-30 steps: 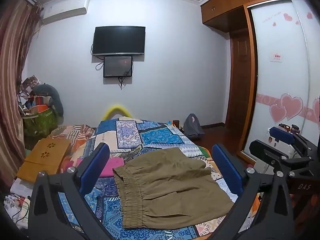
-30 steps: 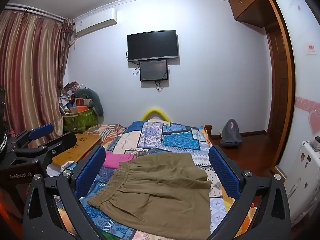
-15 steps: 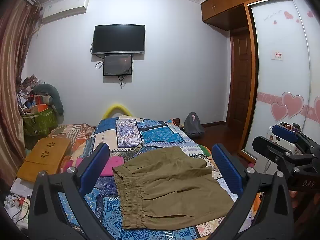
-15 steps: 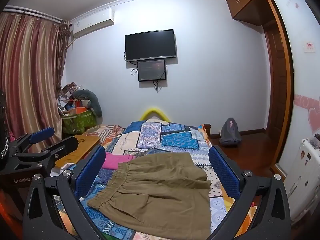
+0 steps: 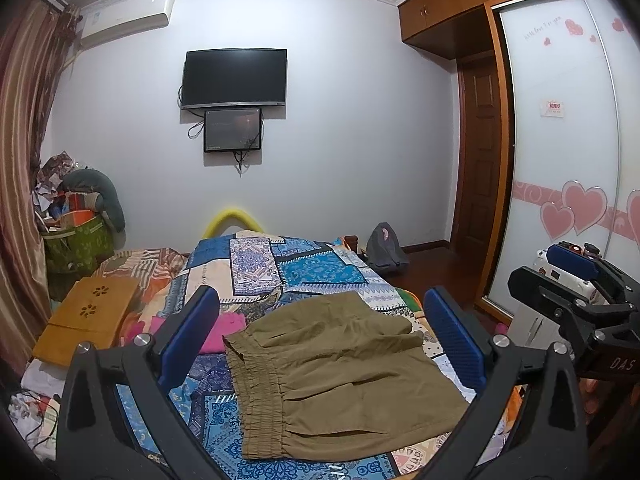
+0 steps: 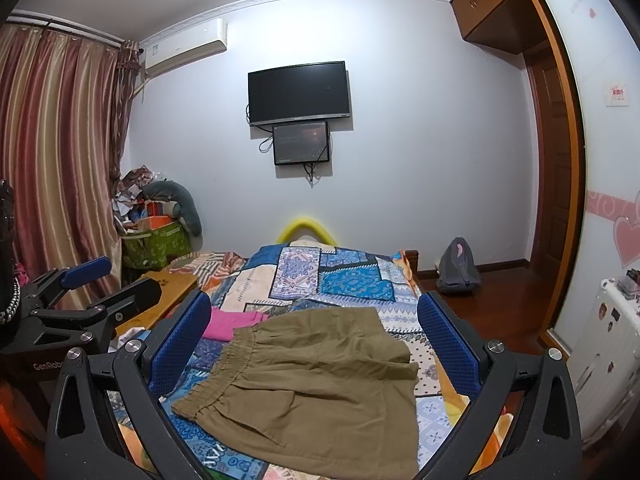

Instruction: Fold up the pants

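Olive-brown pants (image 5: 336,372) lie folded flat on the patchwork bedspread (image 5: 304,268), elastic waistband toward the left. They also show in the right wrist view (image 6: 320,384). My left gripper (image 5: 320,336) is open and empty, held above the pants' near side. My right gripper (image 6: 314,336) is open and empty, also above the pants. The right gripper's body shows at the right edge of the left wrist view (image 5: 576,304); the left gripper's body shows at the left of the right wrist view (image 6: 80,300).
A pink garment (image 5: 224,332) lies on the bed left of the pants. A wooden lap table (image 5: 88,312) sits at the bed's left. A grey backpack (image 5: 386,246) stands on the floor. A wardrobe with heart stickers (image 5: 568,160) lines the right side.
Both grippers have risen and tilted slightly, so the pants sit a little lower in both views. The jaws stay open and the pants have not moved.
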Demonstrator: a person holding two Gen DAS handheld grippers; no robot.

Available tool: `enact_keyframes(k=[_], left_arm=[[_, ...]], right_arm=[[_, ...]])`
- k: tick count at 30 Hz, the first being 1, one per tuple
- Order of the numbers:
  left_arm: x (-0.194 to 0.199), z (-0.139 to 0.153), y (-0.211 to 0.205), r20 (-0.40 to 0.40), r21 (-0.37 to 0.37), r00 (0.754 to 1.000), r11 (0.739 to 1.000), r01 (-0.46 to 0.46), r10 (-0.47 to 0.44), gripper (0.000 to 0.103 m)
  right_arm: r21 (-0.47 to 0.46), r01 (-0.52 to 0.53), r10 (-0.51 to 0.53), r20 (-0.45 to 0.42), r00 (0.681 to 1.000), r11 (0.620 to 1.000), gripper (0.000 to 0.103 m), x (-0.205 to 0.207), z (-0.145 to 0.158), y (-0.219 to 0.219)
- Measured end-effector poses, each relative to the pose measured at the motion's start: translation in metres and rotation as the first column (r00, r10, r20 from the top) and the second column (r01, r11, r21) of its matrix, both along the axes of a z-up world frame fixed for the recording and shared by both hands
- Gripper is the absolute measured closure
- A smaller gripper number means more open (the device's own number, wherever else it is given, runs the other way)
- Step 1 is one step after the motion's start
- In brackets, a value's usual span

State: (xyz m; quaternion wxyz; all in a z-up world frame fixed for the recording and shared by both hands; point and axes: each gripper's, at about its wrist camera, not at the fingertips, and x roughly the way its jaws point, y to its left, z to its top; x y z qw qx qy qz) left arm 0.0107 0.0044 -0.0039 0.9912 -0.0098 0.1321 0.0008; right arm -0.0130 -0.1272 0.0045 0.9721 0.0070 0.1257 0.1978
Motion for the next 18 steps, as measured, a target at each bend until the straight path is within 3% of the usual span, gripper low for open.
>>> enact_keyframes(k=[18], left_arm=[[0.0037, -0.0022, 0.0066, -0.002, -0.024, 1.0, 1.0, -0.003, 0.002, 0.0]], right_arm=[[0.006, -0.002, 0.002, -0.001, 1.0, 1.0, 0.0, 0.0007, -0.0004, -0.0001]])
